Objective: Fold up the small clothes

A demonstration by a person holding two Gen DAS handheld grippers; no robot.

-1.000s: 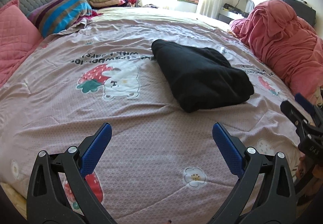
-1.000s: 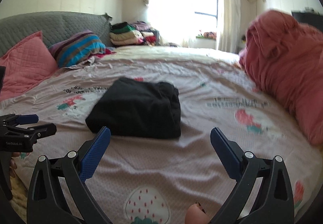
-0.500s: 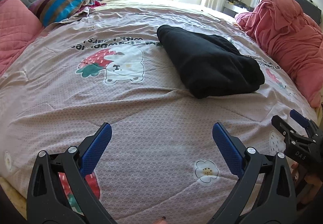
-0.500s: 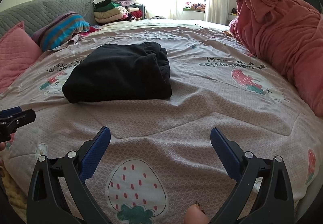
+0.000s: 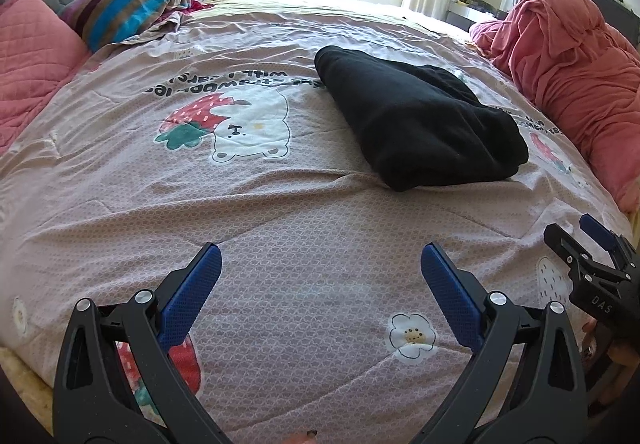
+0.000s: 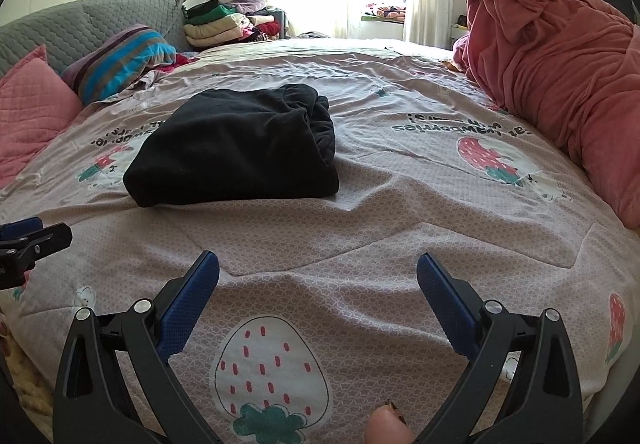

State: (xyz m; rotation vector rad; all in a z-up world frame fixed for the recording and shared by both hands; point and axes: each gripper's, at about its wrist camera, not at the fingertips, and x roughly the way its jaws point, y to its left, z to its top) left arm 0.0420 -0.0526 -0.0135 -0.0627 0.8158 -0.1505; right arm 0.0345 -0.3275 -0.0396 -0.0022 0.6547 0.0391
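A black garment (image 5: 420, 123) lies folded into a thick rectangle on the pink strawberry-print bedspread (image 5: 240, 203); it also shows in the right wrist view (image 6: 240, 155). My left gripper (image 5: 320, 264) is open and empty, low over the bedspread near the front edge, well short of the garment. My right gripper (image 6: 318, 272) is open and empty, also near the front edge, apart from the garment. Each gripper shows at the edge of the other's view: the right one (image 5: 588, 264) and the left one (image 6: 28, 240).
A rumpled red blanket (image 5: 568, 75) is heaped along the right side. A pink quilted pillow (image 5: 28, 55) and a striped pillow (image 5: 128, 3) lie at the left by the grey headboard (image 6: 80, 31). Folded clothes (image 6: 224, 23) are stacked at the far side.
Both grippers have drawn back toward the front edge of the bed and stayed open. The folded black garment has not moved.
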